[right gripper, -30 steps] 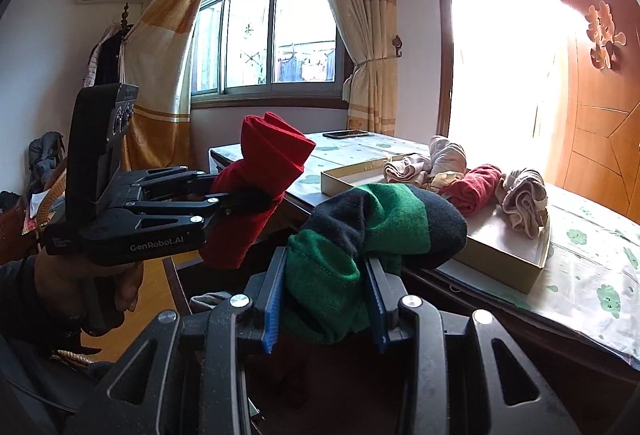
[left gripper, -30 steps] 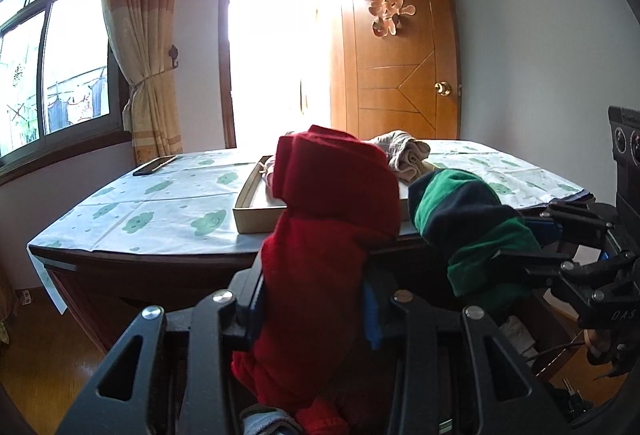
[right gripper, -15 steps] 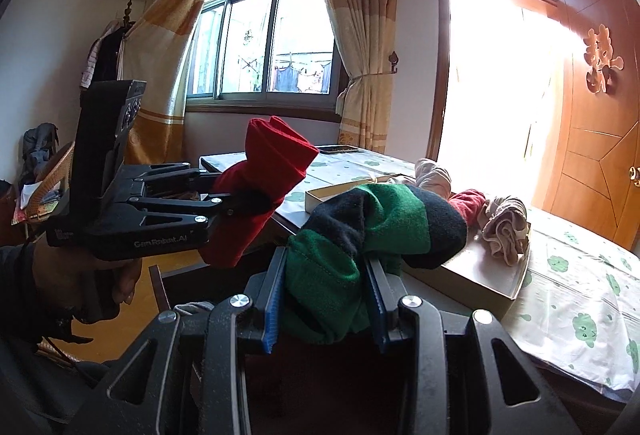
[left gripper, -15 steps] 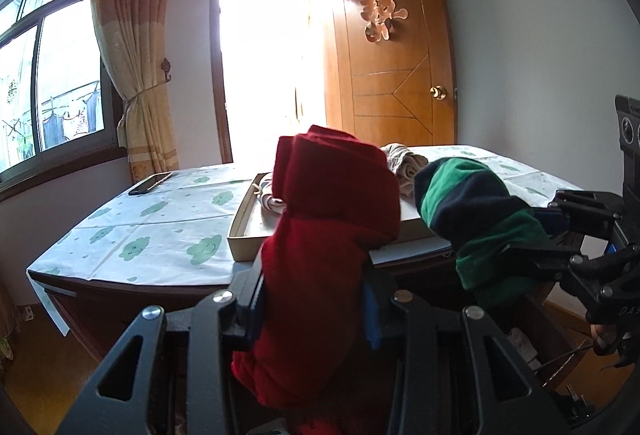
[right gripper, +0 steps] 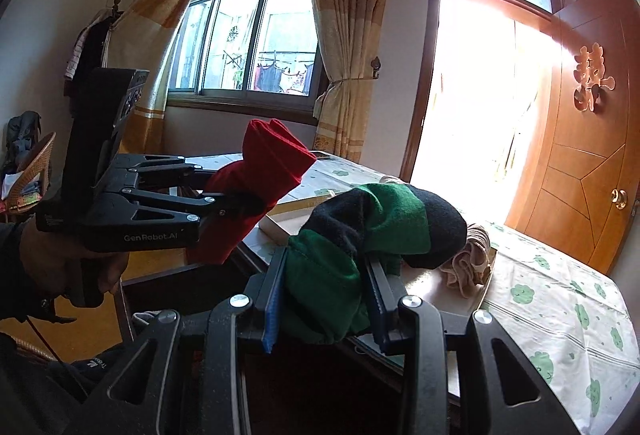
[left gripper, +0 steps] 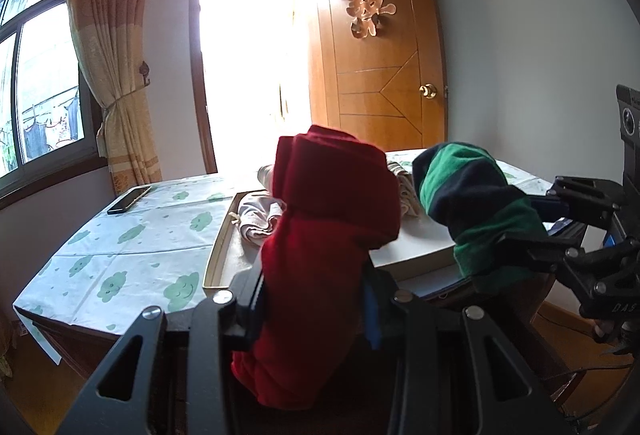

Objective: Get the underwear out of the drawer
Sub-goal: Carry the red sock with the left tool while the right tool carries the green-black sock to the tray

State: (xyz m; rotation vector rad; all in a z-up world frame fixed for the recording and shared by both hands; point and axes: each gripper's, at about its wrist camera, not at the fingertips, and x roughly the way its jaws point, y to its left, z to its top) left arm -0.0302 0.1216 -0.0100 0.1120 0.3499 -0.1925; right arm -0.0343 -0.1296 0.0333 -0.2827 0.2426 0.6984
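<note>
carry both rolls over the tray rim on the table: left gripper fingers pinched on red underwear, right gripper fingers on green-and-black underwear; lower beside the beige rolls before loosening

Each camera sits just behind its own fingers and looks forward along them, tilted slightly down at the table. The left view faces the door; the right view faces more toward the window. Both share the table, the door and the tray.
</note>
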